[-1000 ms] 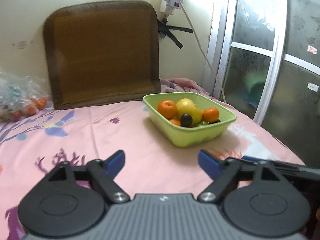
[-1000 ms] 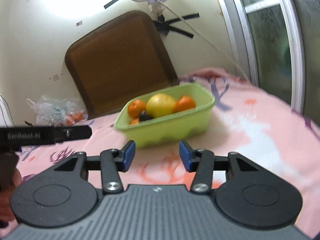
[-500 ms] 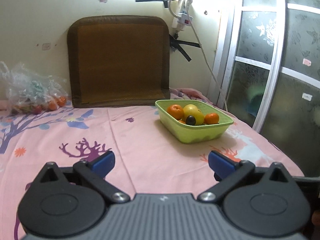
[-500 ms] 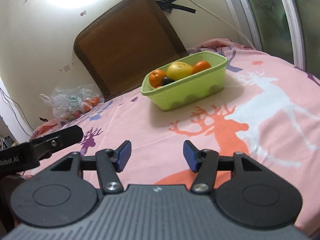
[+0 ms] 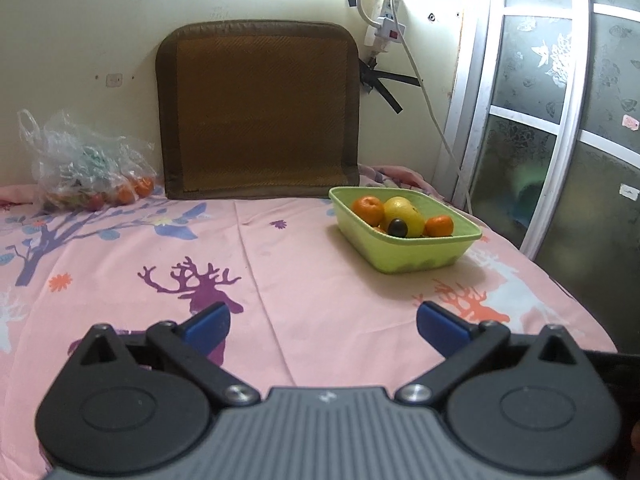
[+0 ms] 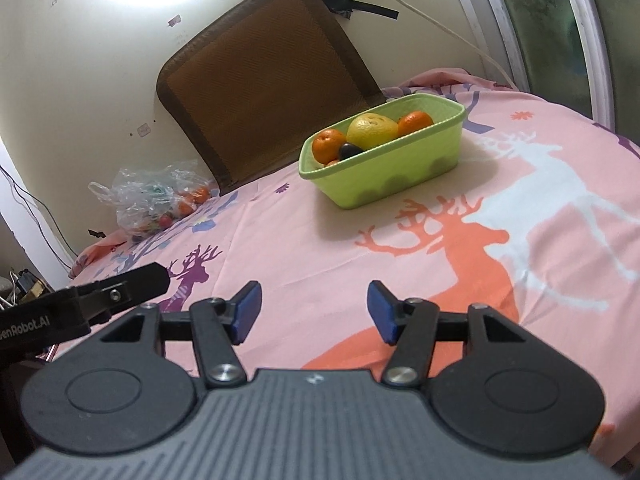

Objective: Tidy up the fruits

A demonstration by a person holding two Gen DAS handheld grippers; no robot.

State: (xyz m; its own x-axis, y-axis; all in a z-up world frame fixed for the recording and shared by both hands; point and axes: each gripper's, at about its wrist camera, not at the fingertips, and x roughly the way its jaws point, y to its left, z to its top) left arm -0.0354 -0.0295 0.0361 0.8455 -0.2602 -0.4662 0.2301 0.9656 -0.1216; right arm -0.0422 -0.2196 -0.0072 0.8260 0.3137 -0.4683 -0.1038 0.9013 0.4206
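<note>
Both cameras sit low at the bed's (image 5: 304,280) near edge, tilted slightly down toward the far wall. The left view faces the brown mat (image 5: 260,120) squarely; the right view is rolled. Both share the green basket (image 5: 404,256) and plastic bag (image 6: 156,196).

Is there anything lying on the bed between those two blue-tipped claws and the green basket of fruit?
Nothing visible does. Between the left gripper, the right gripper and the light green plastic basket lies only bare pink deer-print bedsheet. The clear plastic bag of fruit sits far off to the side, by the wall. Both grippers' fingers are open and empty.
</note>
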